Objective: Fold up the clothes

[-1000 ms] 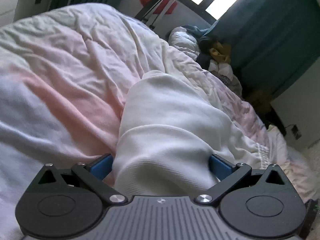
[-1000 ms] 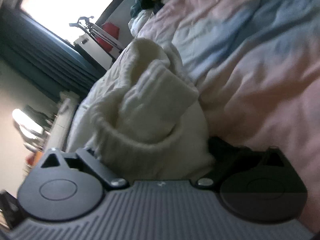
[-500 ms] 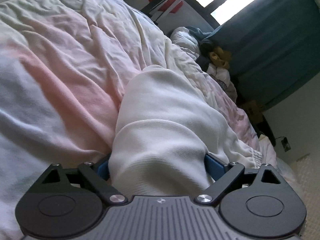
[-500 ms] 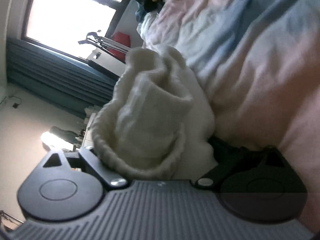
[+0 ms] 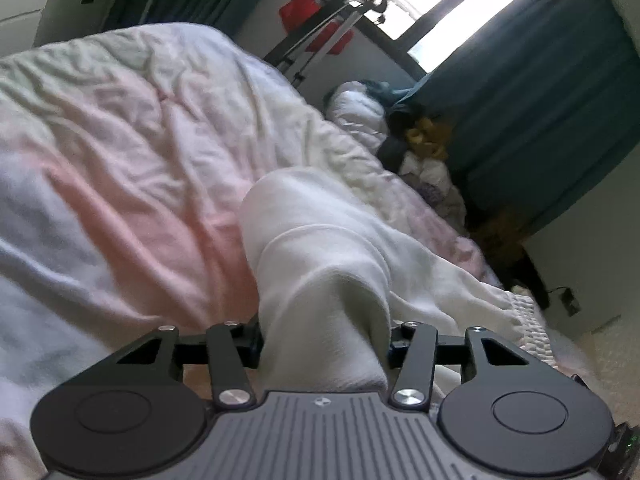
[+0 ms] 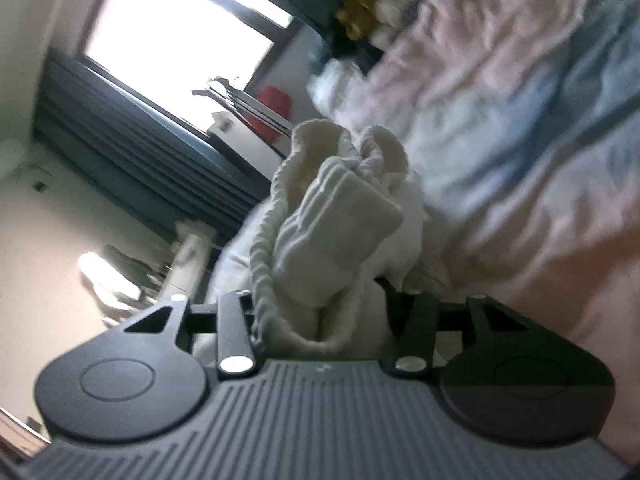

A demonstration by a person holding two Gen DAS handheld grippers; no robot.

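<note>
Left hand-held gripper (image 5: 324,344) and right hand-held gripper (image 6: 320,320) jaws closing, white sweater (image 5: 320,248) bunched between; thick wad risks uneven pinch, cloth slipping onto bed (image 5: 120,160).

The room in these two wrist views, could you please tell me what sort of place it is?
Most likely a bedroom in a home. A bed with a rumpled pink and white duvet fills both views, dark blue curtains hang beside a bright window, and loose clothes are piled at the far end.
</note>
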